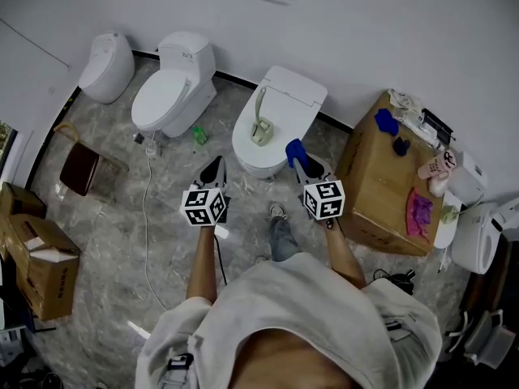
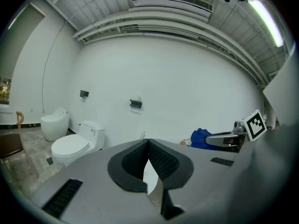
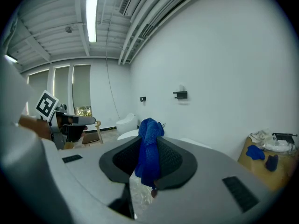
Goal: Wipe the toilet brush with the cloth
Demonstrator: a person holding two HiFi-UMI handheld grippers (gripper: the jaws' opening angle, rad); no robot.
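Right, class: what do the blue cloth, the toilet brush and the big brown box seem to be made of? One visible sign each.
Blue cloth: soft napped fabric, probably microfibre; it hangs in limp, fuzzy folds.
Toilet brush: likely moulded plastic, pale green, smooth.
Brown box: cardboard, matt, with flat creased panels.

Showed the toilet brush (image 1: 260, 126) too small in the head view to tell bristles from holder. Left only a thin handle tip in the left gripper view, the rest lost behind the closed jaws of the left hand-held gripper (image 2: 148, 146). Buried the middle of the blue cloth (image 3: 150, 129) between the pads of the right hand-held gripper (image 3: 149, 141). Cut the cardboard boxes (image 1: 32, 258) at the left edge and a white fixture (image 1: 478, 237) at the right. Couldn't make out the small things on the carton (image 1: 377, 189).
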